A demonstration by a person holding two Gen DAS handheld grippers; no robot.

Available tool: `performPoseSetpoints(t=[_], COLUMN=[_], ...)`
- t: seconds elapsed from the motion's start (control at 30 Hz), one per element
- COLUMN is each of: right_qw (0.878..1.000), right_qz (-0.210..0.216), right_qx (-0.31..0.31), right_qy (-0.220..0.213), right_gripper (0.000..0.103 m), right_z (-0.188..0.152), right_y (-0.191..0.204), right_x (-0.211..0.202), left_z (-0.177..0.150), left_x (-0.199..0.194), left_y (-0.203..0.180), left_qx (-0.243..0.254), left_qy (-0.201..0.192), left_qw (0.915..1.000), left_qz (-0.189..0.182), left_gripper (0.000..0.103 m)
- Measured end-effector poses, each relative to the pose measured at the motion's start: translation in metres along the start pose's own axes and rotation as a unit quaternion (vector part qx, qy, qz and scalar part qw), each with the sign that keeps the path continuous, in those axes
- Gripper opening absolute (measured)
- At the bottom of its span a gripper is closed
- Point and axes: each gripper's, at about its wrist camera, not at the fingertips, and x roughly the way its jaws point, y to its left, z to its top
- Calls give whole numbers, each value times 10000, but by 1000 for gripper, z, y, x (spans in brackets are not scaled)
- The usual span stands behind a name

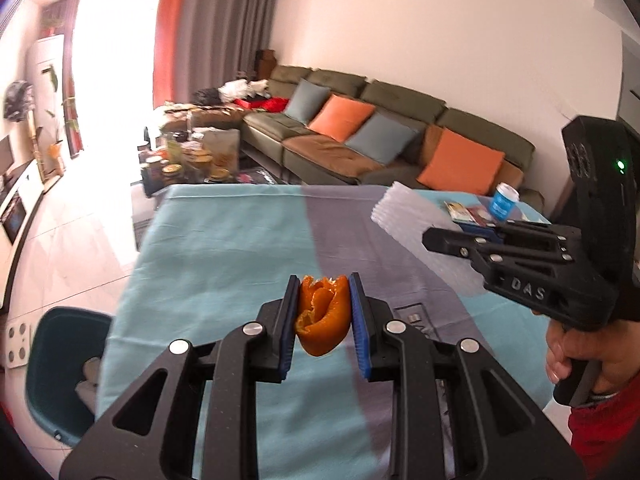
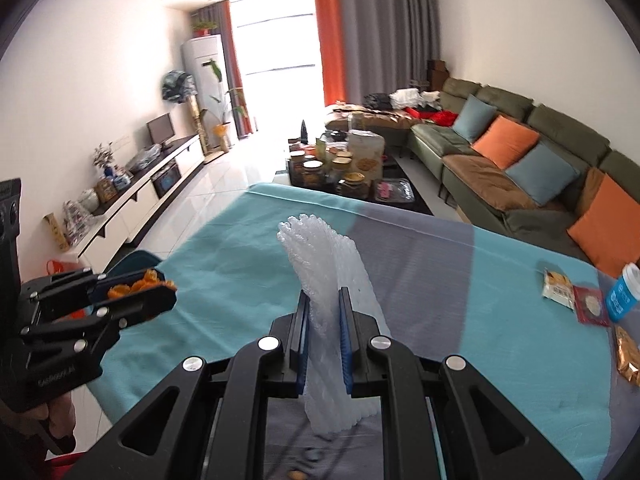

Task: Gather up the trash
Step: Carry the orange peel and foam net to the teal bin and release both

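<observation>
Left wrist view shows the left gripper (image 1: 323,320) lifted over the table (image 1: 224,248), its blue-padded fingers (image 1: 289,320) clamped on a curl of orange peel (image 1: 322,318). The right gripper (image 1: 440,238) hangs to its right, above the cloth, with its fingers pinched on a white foam net sleeve (image 1: 404,216); the right wrist view confirms the sleeve (image 2: 320,264) standing up between the pads. A dark teal bin (image 1: 60,360) sits on the floor just off the table's left edge, with some scraps already inside.

The step in hand looks like carrying both pieces to that bin. It would go best if the left gripper travels first, since it is nearer, and opens only once the peel is over the bin's mouth. The peel is held near its middle and should stay put. The sleeve is light and springy, so it is best let go low inside the rim. A blue cup (image 2: 622,294) and snack wrappers (image 2: 558,286) remain on the table's far right corner.
</observation>
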Motion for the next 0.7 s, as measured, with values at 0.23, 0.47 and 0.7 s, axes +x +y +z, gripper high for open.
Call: performPoseSetpoints(t=[0.23,0.47,0.7], right_qw=[9992,9968,9925], right_qz=[286,604,935], right_qx=[-243,-490,-787], right_qy=[-145,-189,-62], right_gripper=[12,12,12], right_z=[0,2,7], right_y=[44,83,121], right_x=[-17,-20,-7], left_z=[-9,-24,-40], left_x=[-45,-82,-113], left_y=[30,68,117], left_qx=[-188,-445,-855], left_qy=[-261,-374,-420], left_qw=[9988,9950,9876], left_qz=[377,807,1249], left_gripper=[24,24,24])
